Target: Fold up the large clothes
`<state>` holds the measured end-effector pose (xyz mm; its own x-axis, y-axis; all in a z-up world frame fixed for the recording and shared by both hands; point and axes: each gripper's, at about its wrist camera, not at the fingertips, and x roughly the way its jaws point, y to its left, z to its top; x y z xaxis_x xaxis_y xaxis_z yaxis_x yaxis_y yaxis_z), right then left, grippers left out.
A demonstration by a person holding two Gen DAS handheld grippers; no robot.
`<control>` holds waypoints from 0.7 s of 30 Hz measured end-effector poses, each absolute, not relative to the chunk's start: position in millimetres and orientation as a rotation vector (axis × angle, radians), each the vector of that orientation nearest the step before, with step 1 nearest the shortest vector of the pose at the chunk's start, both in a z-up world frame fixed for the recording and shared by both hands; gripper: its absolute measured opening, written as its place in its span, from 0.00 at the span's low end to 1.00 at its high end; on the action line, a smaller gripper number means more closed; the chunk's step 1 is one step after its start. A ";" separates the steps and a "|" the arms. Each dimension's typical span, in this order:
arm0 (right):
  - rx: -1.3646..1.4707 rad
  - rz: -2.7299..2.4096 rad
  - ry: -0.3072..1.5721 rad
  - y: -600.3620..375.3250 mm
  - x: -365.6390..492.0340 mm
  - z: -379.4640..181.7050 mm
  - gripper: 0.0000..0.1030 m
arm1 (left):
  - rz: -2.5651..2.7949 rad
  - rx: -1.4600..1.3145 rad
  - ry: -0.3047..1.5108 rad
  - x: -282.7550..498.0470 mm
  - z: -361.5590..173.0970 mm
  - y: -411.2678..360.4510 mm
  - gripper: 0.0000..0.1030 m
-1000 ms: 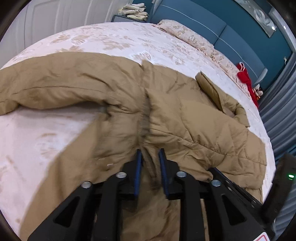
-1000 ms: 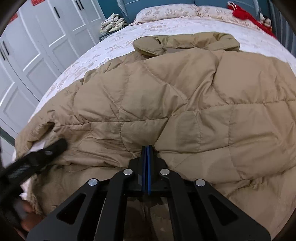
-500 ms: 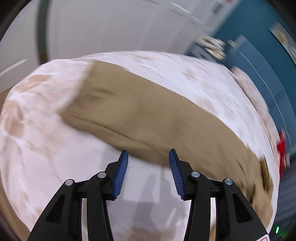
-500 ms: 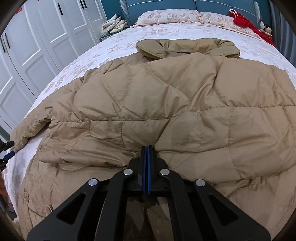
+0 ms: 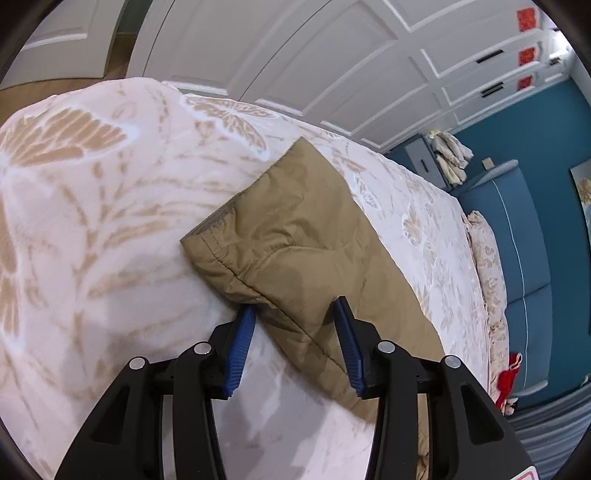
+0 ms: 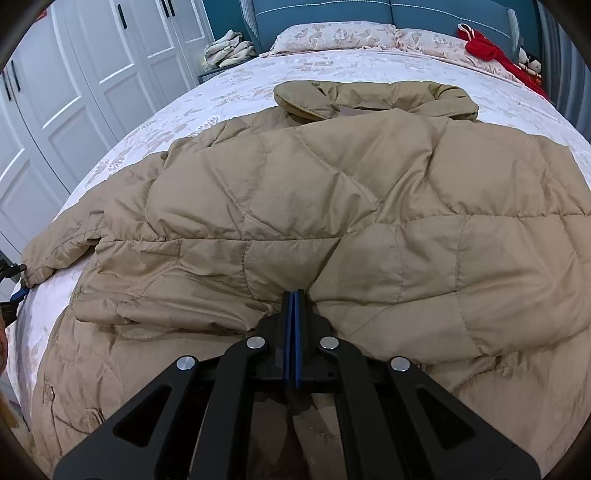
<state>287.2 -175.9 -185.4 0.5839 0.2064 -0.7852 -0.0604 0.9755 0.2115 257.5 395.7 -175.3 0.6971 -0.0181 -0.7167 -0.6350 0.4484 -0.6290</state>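
Note:
A tan quilted coat (image 6: 332,206) lies spread on the bed, collar (image 6: 373,98) toward the pillows. My right gripper (image 6: 294,295) is shut on a pinch of the coat's fabric near its lower middle. The coat's left sleeve (image 5: 295,240) stretches toward the bed's left edge, cuff (image 5: 218,251) outermost. My left gripper (image 5: 293,314) is open, its blue pads on either side of the sleeve just behind the cuff, not closed on it. The left gripper also shows at the left edge of the right wrist view (image 6: 13,280), at the sleeve end.
The bed has a pale floral cover (image 5: 92,221) and pillows (image 6: 332,37) at a blue headboard (image 6: 325,11). White wardrobe doors (image 6: 92,74) stand to the left. A nightstand holds folded cloth (image 6: 229,50). A red garment (image 6: 491,51) lies at the far right.
My left gripper let go of the coat's middle, opened, and swung out left to the sleeve cuff. My right gripper stayed shut on the coat, which has flattened a little.

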 end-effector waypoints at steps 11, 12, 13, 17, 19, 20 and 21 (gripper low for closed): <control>0.181 0.161 0.929 -177.3 286.8 -185.5 0.00 | 0.546 -1.057 0.698 232.0 -172.8 418.2 0.42; 0.180 0.161 0.929 -177.1 286.9 -185.4 0.00 | 0.549 -1.045 0.693 235.1 -171.8 419.1 0.42; 0.179 0.161 0.929 -177.3 286.9 -185.6 0.00 | 0.549 -1.032 0.689 239.2 -170.8 419.8 0.42; 0.174 0.158 0.928 -177.1 286.5 -185.3 0.00 | 0.502 -1.034 0.679 258.6 -164.5 426.7 0.17; 0.174 0.158 0.928 -177.1 286.5 -185.3 0.00 | 0.474 -1.027 0.659 263.8 -153.6 425.9 0.07; 0.174 0.158 0.926 -177.3 286.4 -185.4 0.00 | 0.454 -1.019 0.634 264.1 -144.2 423.8 0.04; 0.175 0.158 0.925 -177.6 286.3 -185.5 0.00 | 0.421 -0.997 0.602 265.2 -127.8 418.4 0.03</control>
<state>286.3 -177.6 -185.5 0.5922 0.2098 -0.7780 -0.0599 0.9743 0.2170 265.2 418.4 -127.8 0.7630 0.0577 -0.6438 -0.5849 0.4856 -0.6497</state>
